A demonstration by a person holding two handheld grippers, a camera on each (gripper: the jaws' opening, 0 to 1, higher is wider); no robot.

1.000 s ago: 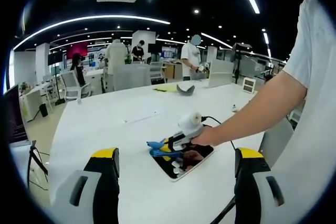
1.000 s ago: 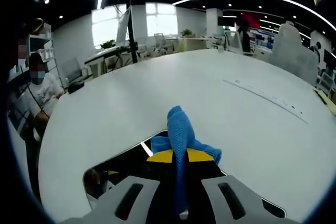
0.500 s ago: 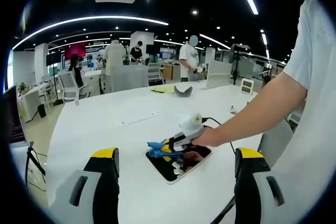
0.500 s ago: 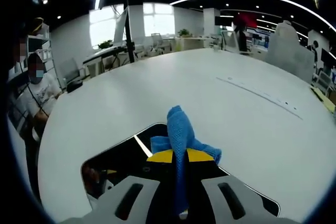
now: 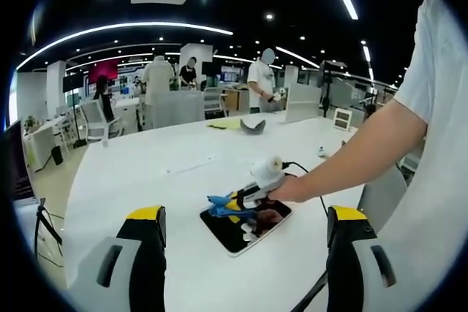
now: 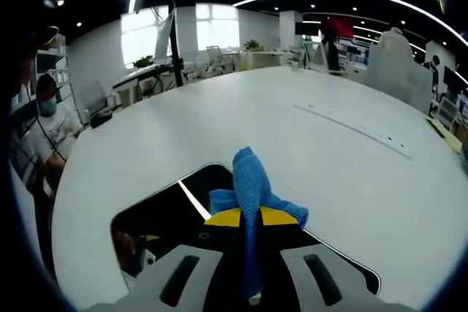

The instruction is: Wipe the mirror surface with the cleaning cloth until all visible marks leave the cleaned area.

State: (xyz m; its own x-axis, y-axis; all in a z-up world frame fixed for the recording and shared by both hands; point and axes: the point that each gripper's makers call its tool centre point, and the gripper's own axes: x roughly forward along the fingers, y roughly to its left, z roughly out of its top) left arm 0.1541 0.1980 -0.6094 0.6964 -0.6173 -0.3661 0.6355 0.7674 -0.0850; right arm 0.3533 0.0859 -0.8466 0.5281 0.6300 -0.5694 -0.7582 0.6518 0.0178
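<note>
1. The white worktop (image 5: 168, 173) runs wide and round-edged under both of your grippers, and it carries the mirror on its near part; in the right gripper view the same white surface (image 6: 307, 144) spreads well beyond the mirror.
2. Your arm (image 5: 365, 147) reaches in from the right of the left gripper view, in a short pale sleeve, with the hand at the back of the right gripper.
3. The mirror (image 6: 157, 213) is a dark rectangle with rounded corners lying flat on the worktop; in the left gripper view it (image 5: 238, 228) sits between your left gripper's two jaws, farther out on the worktop.
4. Your left gripper (image 5: 245, 242) is held above the worktop with its jaws wide apart and nothing between them, well short of the mirror.
5. Your right gripper (image 6: 248, 228) has its jaws closed tight on the cleaning cloth; seen from the left gripper view, it (image 5: 238, 202) is down over the mirror's far part.
6. The blue cleaning cloth (image 6: 252, 191) stands bunched between the yellow jaw tips and folds out over the mirror's edge; in the left gripper view it (image 5: 219, 204) pokes out leftward at the gripper's tip.
7. A small dark curved thing (image 5: 254, 126) lies well apart on the far worktop; you cannot tell what it is.
</note>
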